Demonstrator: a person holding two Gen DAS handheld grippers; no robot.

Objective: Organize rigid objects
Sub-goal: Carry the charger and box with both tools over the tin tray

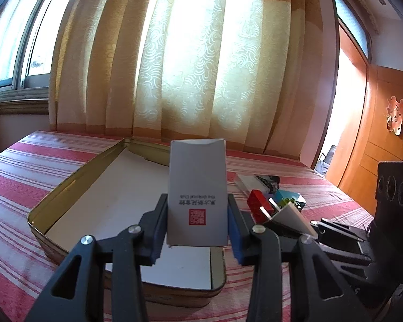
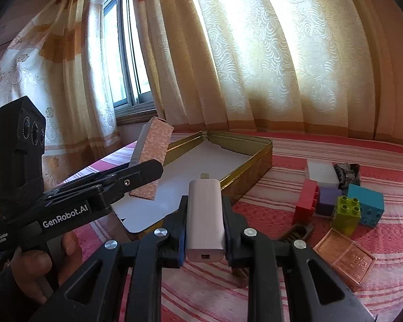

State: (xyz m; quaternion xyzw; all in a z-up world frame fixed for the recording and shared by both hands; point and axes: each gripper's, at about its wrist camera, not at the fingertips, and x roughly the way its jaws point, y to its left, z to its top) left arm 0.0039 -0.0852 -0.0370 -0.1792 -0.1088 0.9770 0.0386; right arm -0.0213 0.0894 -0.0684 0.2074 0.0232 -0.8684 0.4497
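My left gripper (image 1: 197, 200) is shut on a tall grey card box (image 1: 197, 177) with a red seal, held upright over the open gold tin (image 1: 75, 177). In the right wrist view the same box (image 2: 151, 150) shows its pink patterned side, tilted above the tin (image 2: 252, 166), with the left gripper (image 2: 147, 173) clamped on it and a hand below. My right gripper (image 2: 204, 201) is shut on a pale pink power bank (image 2: 205, 214), just short of the tin's near edge. The tin's white floor is bare.
To the right of the tin, on the red striped cloth (image 2: 282, 145), lie a red block (image 2: 306, 201), purple block (image 2: 326, 200), green block (image 2: 345, 214), teal block (image 2: 366, 204), a white box (image 2: 321, 173), a copper-tinted clear case (image 2: 344, 257) and a brown comb (image 2: 295, 232). Curtains hang behind.
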